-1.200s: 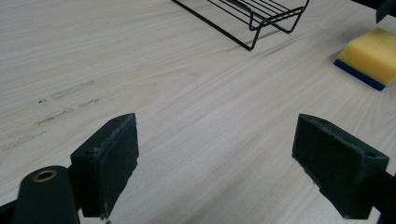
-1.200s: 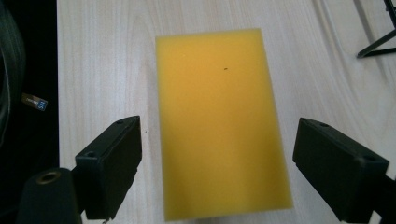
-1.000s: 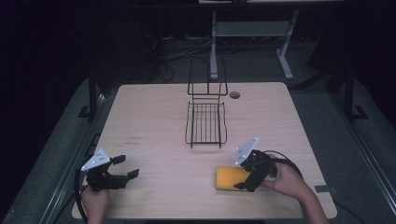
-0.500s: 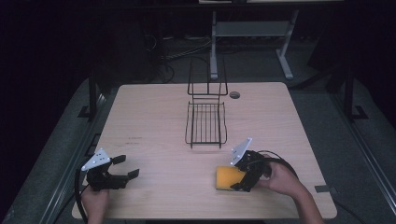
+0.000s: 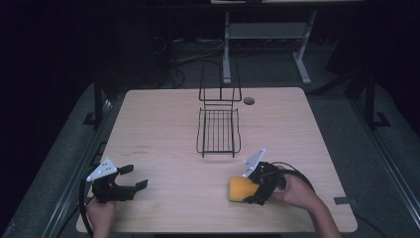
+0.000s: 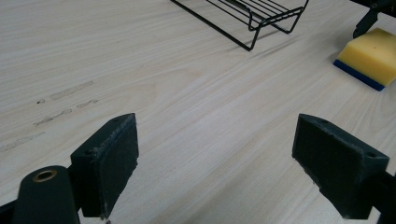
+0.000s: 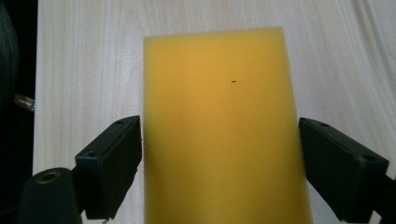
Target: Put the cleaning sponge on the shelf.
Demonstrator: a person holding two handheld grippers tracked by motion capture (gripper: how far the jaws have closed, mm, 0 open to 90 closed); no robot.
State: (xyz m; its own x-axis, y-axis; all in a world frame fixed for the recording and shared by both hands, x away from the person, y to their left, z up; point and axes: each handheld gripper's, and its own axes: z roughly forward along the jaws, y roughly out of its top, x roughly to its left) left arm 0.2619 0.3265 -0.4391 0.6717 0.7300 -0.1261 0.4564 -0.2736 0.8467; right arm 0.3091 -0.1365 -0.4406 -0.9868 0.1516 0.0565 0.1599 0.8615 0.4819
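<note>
Lower left of the high view: left claw (image 5: 132, 177) low over the pale wooden surface (image 5: 163, 124), jaws spread wide apart, nothing between them, a hand (image 5: 101, 214) gripping from the bottom edge. Same wide gap in the left gripper view, bare wood grain between the two black jaws. Lower right of centre in the high view: right claw (image 5: 251, 191) reaching over a yellow sponge (image 5: 239, 188), which lies flat on the surface near the front edge. In the right gripper view, sponge (image 7: 222, 126) squarely between the jaws, one jaw at each long side, right at its edges; firmly clamped or just touching, cannot tell. Upper right of the left gripper view: sponge (image 6: 369, 56) again, yellow on top, blue layer underneath. Centre of the high view: black wire rack (image 5: 218, 130), well apart from both claws.
</note>
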